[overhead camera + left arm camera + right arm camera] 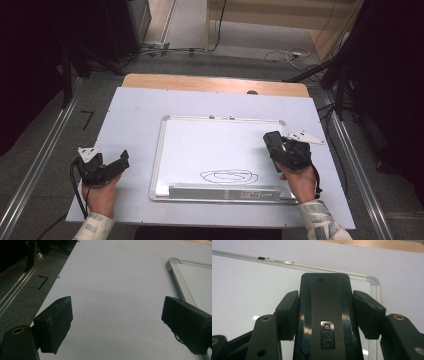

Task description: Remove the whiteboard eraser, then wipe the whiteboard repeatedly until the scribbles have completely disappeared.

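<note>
While the left gripper (121,161) is idling wide open beside the whiteboard (172,150), the right gripper (274,143) is clamping the eraser (324,315) over the board's right edge, with the scribble (229,176) lying down-left, long axis crosswise.

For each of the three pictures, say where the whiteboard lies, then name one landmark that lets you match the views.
High view: the whiteboard lies flat at the middle of the table, a scribble near its lower edge.
Left gripper view: its framed corner sits at the right edge, beyond the right finger.
Right gripper view: it spreads across the left and middle, behind the black eraser clamped between the fingers.
Shared landmark: the board's rounded silver frame corner.
</note>
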Demonstrator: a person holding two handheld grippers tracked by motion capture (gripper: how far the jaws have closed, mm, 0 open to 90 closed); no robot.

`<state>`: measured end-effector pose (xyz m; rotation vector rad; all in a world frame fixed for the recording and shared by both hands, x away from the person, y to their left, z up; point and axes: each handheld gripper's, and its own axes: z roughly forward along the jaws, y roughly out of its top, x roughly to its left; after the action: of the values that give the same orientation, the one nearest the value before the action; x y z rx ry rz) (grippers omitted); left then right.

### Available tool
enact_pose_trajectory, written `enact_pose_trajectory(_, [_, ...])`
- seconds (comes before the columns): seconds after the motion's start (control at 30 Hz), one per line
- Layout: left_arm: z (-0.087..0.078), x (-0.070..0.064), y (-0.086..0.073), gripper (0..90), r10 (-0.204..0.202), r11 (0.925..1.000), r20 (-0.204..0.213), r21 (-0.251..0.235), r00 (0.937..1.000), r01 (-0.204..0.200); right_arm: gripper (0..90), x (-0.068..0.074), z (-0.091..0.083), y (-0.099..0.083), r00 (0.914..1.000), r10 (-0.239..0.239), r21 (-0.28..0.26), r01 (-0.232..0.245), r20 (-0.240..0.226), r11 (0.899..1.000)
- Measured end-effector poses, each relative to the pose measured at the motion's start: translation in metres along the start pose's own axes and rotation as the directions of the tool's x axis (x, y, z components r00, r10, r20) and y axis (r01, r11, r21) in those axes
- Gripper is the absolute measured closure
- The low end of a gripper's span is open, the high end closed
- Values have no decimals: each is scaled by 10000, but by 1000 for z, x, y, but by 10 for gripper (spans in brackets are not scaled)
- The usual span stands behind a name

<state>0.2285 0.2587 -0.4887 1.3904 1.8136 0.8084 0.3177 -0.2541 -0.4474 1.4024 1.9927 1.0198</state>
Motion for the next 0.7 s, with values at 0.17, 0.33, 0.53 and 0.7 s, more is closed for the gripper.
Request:
enact_pose_trajectory(0.17, [0, 0, 0, 101, -15, 10000, -5, 11, 10000, 15, 391, 3, -1, -3, 9999, -84, -80, 83, -88, 9999])
enact_pose_trajectory(0.33, [0, 0, 0, 101, -40, 10000, -14, -2, 10000, 40, 391, 5, 0, -5, 9998, -132, -135, 130, -170, 9998])
enact_pose_trajectory(0.53, [0, 0, 0, 101, -42, 10000, -15, 1, 10000, 42, 391, 9, 1, -6, 9991, -304, -107, 301, -281, 9995])
enact_pose_trajectory(0.7, [0, 0, 0, 101, -59, 10000, -15, -10, 10000, 59, 391, 11, 2, -7, 9988, -358, -68, 356, -340, 9993])
